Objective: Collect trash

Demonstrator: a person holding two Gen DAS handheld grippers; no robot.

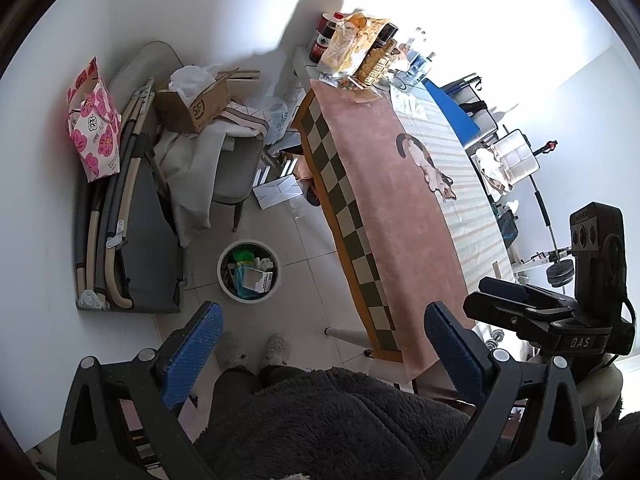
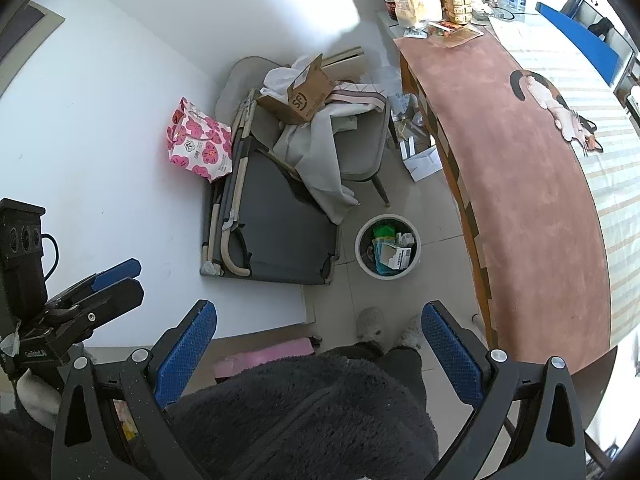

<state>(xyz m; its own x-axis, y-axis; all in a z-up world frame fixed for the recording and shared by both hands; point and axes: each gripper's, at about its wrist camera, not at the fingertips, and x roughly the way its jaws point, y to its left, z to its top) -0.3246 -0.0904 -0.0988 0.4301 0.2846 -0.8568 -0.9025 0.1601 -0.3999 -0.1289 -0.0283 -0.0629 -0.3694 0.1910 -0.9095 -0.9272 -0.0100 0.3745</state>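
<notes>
- Both of your tools are empty with their blue pads spread apart: the left tool (image 1: pixel 320 344) and the right tool (image 2: pixel 320 340) hang over your dark fleece top and slippers, clamped on nothing.
- The trash bin (image 1: pixel 249 270) stands on the floor just off the long edge of the tabletop (image 1: pixel 392 216), already holding small cartons and wrappers.
- Loose trash likely left to collect: white paper (image 1: pixel 278 192) on the floor under the tabletop's far corner, and packets at its far end, among them a yellow snack bag (image 1: pixel 352 42).
- Judge these light, thin and crinkly; pinch the paper by a raised fold, the bag by its crimped top, gently so nothing tears.
- The left view alone shows the cluttered far side beyond the tabletop; the right view alone shows a pink flat item (image 2: pixel 264 354) on the floor near your feet.
</notes>
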